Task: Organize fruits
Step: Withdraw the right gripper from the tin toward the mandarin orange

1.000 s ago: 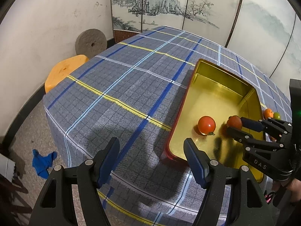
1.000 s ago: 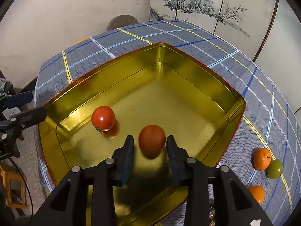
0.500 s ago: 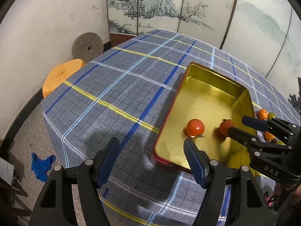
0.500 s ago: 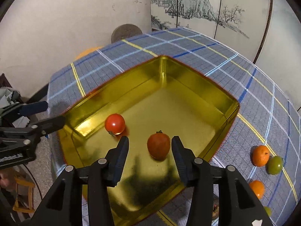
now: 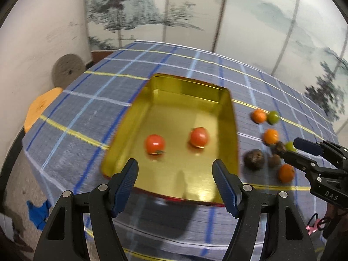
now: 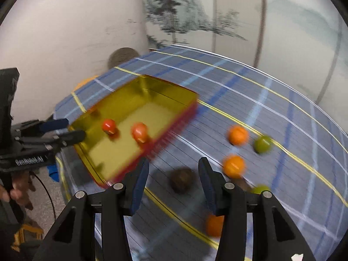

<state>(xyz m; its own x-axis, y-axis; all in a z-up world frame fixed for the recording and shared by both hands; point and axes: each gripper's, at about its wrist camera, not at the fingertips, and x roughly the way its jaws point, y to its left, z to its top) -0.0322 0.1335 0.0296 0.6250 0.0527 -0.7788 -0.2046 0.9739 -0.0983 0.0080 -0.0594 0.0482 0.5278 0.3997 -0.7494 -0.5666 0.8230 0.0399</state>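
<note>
Left gripper (image 5: 176,182): jaws wide, empty, above gold tray's (image 5: 230,117) near rim.
Right gripper (image 6: 174,180): spread, empty; brown fruit (image 6: 182,180) between its fingertips' line.
Tomatoes (image 5: 154,144): two, inside tray.

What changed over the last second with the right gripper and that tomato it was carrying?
The right gripper let go of the second tomato, left it in the gold tray, and swung right, open over the dark brown fruit. The first tomato, loose fruit and open left gripper stayed unchanged.
</note>
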